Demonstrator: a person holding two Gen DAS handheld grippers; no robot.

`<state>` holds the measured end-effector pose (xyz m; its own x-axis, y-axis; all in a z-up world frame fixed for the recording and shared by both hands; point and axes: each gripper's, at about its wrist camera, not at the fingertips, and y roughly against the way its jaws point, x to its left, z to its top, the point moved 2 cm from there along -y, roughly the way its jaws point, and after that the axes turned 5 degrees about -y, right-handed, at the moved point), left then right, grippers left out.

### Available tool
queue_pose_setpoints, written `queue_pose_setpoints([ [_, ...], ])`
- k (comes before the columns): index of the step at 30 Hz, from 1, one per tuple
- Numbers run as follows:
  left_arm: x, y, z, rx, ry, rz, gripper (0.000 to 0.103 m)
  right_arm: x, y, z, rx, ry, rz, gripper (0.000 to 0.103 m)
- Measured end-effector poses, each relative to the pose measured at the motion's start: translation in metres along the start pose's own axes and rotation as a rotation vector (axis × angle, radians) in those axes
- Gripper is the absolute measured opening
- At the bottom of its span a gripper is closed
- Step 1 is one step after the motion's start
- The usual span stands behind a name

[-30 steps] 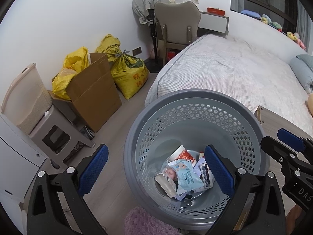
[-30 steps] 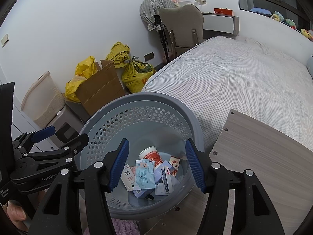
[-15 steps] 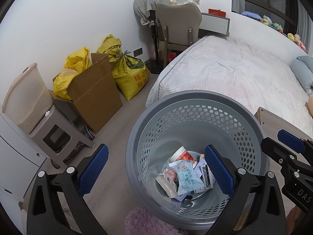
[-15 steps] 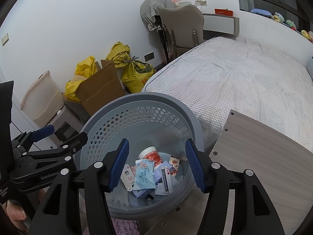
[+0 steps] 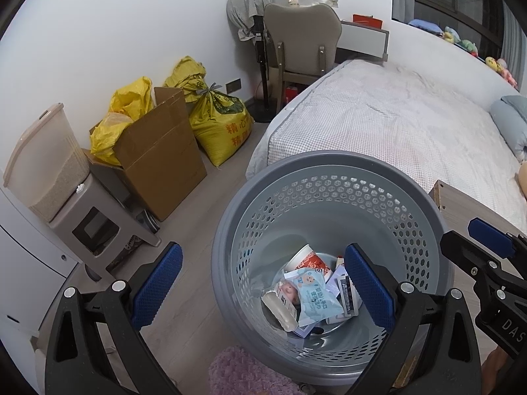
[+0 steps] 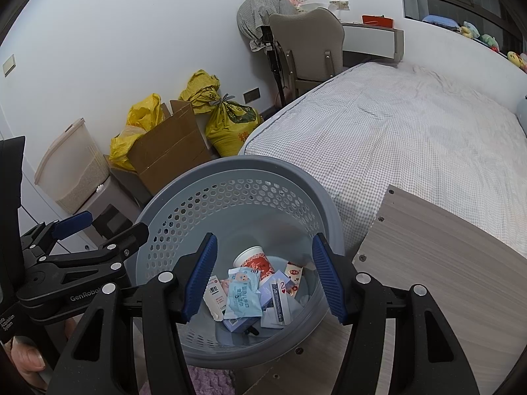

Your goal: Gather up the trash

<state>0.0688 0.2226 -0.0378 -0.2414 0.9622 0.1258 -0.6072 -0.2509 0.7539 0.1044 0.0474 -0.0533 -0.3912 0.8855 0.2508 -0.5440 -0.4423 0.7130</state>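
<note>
Your left gripper [image 5: 263, 291], lettered "GenRobo…", gapes wide; your right gripper [image 6: 264, 278] stands half-spread, both empty. In the basket [image 6: 184, 197], packet [image 6: 243, 293] print stays unreadable.

Honestly almost nothing's changed, the only thing I can spot is the grey basket [image 5: 329, 171] sitting a touch further right between the left gripper's [image 5: 263, 284] blue pads than a second ago.

Below our open jaws we see a matt grey perforated plastic basket [image 5: 329, 177] holding glossy foil wrappers [image 5: 316, 299] beside a wood-grain board [image 6: 444, 263].
</note>
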Motion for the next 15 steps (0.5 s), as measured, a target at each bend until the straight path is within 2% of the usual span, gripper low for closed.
queue_pose_setpoints([
  [15,-0.0004,-0.001,-0.0006,0.005,0.005,-0.001,0.097,0.0007,-0.0002,-0.0001,0.0,0.0,0.0,0.058],
])
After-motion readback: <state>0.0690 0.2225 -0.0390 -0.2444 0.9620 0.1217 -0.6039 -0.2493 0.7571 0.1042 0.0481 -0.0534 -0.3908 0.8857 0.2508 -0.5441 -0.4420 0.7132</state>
